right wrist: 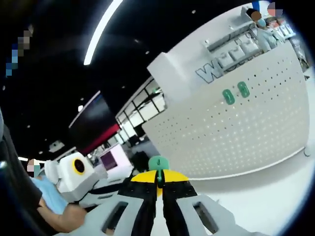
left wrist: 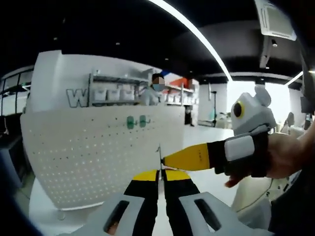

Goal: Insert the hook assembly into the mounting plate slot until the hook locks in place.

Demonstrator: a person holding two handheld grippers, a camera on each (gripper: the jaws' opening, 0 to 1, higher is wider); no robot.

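The right gripper (right wrist: 158,181) pinches a small green hook (right wrist: 158,163) between its yellow tips: the jaws stand pressed on the hook's lower part, and its rounded green top sticks up just above them. In the left gripper view the same gripper comes in from the right, held by a hand (left wrist: 283,155), its yellow tip pointing left; there the hook shows only as a thin dark sliver at the tip, too small to read.

The left gripper (left wrist: 161,175) has its jaws pressed together w/ nothing clearly between them. Its tips sit just beside the right gripper's tip, nearly touching.

The mounting plate is the white pegboard (right wrist: 246,132), a large perforated panel standing upright, far ahead of both grippers. Two green hooks (right wrist: 236,92) already hang on it, side by side, near its upper edge.

The relation that matters: the held hook lies well apart from the board, w/ open space between. In the right gripper view the board is ahead and to the right of the jaws, so the right gripper is the one to carry it in. I judge the hook's long axis runs about along the jaws, i.e. pointing toward the board; its back prongs are hidden, so alignment w/ the holes cannot be told yet. Insertion is not yet begun.
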